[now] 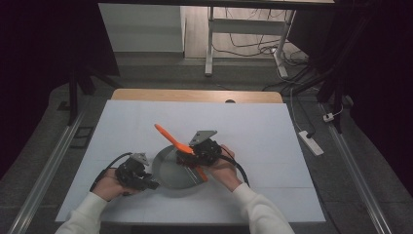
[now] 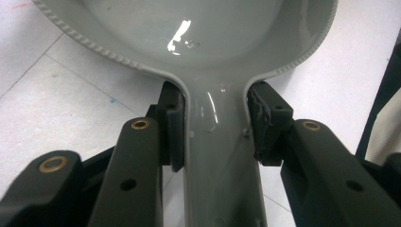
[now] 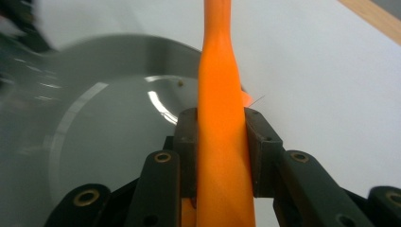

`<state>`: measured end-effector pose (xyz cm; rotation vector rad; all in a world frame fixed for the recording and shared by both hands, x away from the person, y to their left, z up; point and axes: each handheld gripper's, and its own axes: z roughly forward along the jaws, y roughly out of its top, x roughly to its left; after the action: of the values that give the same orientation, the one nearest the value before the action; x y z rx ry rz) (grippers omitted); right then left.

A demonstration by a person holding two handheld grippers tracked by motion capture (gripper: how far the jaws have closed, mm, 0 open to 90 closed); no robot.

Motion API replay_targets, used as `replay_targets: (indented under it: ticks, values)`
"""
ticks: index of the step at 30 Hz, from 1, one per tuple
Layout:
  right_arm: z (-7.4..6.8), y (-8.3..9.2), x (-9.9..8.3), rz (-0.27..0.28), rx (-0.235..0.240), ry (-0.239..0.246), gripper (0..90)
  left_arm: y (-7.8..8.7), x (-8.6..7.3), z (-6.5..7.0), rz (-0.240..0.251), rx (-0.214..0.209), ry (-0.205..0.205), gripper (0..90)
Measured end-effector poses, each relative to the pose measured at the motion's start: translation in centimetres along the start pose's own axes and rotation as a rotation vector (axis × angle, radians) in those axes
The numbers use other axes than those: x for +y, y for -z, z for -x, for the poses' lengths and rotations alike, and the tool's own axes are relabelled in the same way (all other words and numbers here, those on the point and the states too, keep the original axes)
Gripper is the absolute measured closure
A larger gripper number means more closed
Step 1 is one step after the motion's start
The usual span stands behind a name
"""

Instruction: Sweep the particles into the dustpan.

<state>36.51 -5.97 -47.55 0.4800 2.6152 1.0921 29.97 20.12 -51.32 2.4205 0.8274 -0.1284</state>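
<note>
1. Tools first: the left tool (image 2: 215,127) is clenched on the handle (image 2: 217,156) of a grey pan (image 2: 189,28), one pad pressed against each side of the handle just below the point where it widens into the bowl.
2. Right tool (image 3: 221,142) is clamped on an orange spatula (image 3: 218,118), which runs up between its two pads and on out of the top of the right gripper view.
3. From the high view, the pan (image 1: 170,168) sits on the white tabletop (image 1: 272,141) near the person's edge, with the left tool (image 1: 139,178) at its left side and the right tool (image 1: 195,155) over its right rim.
4. That same view shows the whole spatula (image 1: 174,142): it slants up and to the left above the pan, one end standing clear over the tabletop, the other end poking out below the right tool beside the right hand (image 1: 221,168).
5. What the left gripper view adds is the pan's ribbed rim, a bright glare spot inside the bowl, and the pads' contact with the handle, none of which can be made out from above.
6. What the right gripper view adds is the pan's flat inner floor behind the spatula, blurred at the left, and a strip of wooden edge at the top right corner.
7. Count: one pan, one spatula, two tools, two hands in white sleeves.
</note>
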Motion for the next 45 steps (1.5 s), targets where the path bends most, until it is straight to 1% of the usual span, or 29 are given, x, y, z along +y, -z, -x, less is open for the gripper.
replay_targets:
  ticks: [1, 2, 3, 4, 5, 6, 7, 10, 11, 12, 14, 17, 19, 22, 24, 28, 29, 30, 31, 32, 34, 36, 38, 42, 44, 45]
  values:
    - [0.0, 0.0, 0.0, 0.000, 0.000, 0.000, 70.4, 0.0, 0.0, 0.0, -0.001, 0.000, -0.001, 61.3]
    - [-0.1, 0.2, 0.2, 0.006, -0.003, 0.015, 70.4, 0.0, 0.0, 0.0, 0.000, 0.001, -0.002, 61.3]
    - [-0.2, 0.4, 0.4, 0.013, -0.015, 0.025, 70.5, 0.0, 0.0, 0.0, 0.000, 0.001, -0.001, 61.3]
    - [0.0, 0.7, 0.4, 0.026, -0.027, 0.021, 70.4, 0.0, 0.0, 0.0, 0.000, 0.001, -0.002, 61.3]
    - [0.6, 1.4, 0.3, 0.051, -0.049, -0.003, 70.5, 0.0, 0.0, 0.0, -0.002, 0.001, -0.004, 61.3]
    - [1.1, 1.8, 0.2, 0.058, -0.068, -0.019, 70.5, 0.0, 0.0, 0.0, 0.000, 0.001, -0.002, 61.3]
    - [1.1, 1.8, 0.2, 0.058, -0.068, -0.019, 70.5, 0.0, 0.0, 0.0, 0.001, 0.001, -0.001, 61.3]
    - [2.5, 2.5, -0.4, 0.063, -0.122, -0.062, 70.4, 0.0, 0.0, 0.0, 0.001, 0.002, -0.001, 61.3]
    - [3.2, 2.8, -0.8, 0.058, -0.145, -0.087, 70.4, 0.0, 0.0, 0.0, 0.001, 0.004, -0.002, 61.3]
    - [3.2, 2.8, -0.8, 0.058, -0.145, -0.087, 70.4, 0.0, 0.0, 0.0, 0.001, 0.004, -0.001, 61.3]
    - [3.8, 2.7, -1.1, 0.047, -0.162, -0.093, 70.4, 0.0, 0.0, 0.1, 0.001, 0.003, -0.001, 61.3]
    - [4.4, 2.3, -1.5, 0.032, -0.164, -0.107, 70.4, 0.0, 0.0, 0.1, 0.002, 0.004, 0.000, 61.3]
    - [4.5, 1.9, -1.7, 0.015, -0.167, -0.117, 70.4, 0.0, 0.0, 0.1, 0.002, 0.005, 0.000, 61.3]
    - [4.6, 1.6, -2.2, -0.027, -0.171, -0.108, 70.4, 0.0, -0.1, 0.1, 0.003, 0.005, 0.000, 61.3]
    - [4.6, 1.5, -2.3, -0.033, -0.169, -0.112, 70.4, -0.1, -0.1, 0.1, 0.003, 0.006, 0.000, 61.3]
    - [4.2, 1.3, -2.9, -0.068, -0.158, -0.119, 70.4, -0.1, -0.1, 0.1, 0.003, 0.008, -0.002, 61.3]
    - [3.9, 1.3, -3.0, -0.062, -0.147, -0.124, 70.4, -0.1, -0.1, 0.1, 0.003, 0.008, -0.002, 61.3]
    - [3.7, 1.4, -3.1, -0.065, -0.141, -0.118, 70.4, -0.1, -0.1, 0.1, 0.004, 0.007, -0.001, 61.3]
    - [3.4, 1.5, -3.1, -0.070, -0.146, -0.109, 70.4, -0.1, -0.1, 0.1, 0.004, 0.007, -0.002, 61.3]
    - [3.2, 1.6, -3.1, -0.069, -0.138, -0.109, 70.4, -0.1, -0.1, 0.1, 0.003, 0.008, -0.003, 61.3]
    - [2.8, 1.7, -3.2, -0.057, -0.102, -0.129, 70.3, -0.1, 0.0, 0.2, 0.004, 0.009, -0.003, 61.3]
    - [2.3, 1.6, -3.0, -0.056, -0.095, -0.118, 70.4, -0.1, -0.1, 0.2, 0.004, 0.010, -0.003, 61.3]
    - [1.9, 1.5, -2.9, -0.054, -0.076, -0.116, 70.4, -0.1, -0.1, 0.2, 0.004, 0.010, -0.002, 61.3]
    - [0.8, 1.1, -2.3, -0.056, -0.075, -0.080, 70.3, -0.2, -0.1, 0.2, 0.003, 0.010, -0.002, 61.3]
    - [0.4, 1.1, -2.1, -0.053, -0.079, -0.069, 70.3, -0.2, -0.1, 0.2, 0.003, 0.010, -0.002, 61.2]
    - [0.2, 1.1, -2.0, -0.042, -0.071, -0.071, 70.3, -0.2, -0.1, 0.2, 0.003, 0.011, -0.001, 61.2]
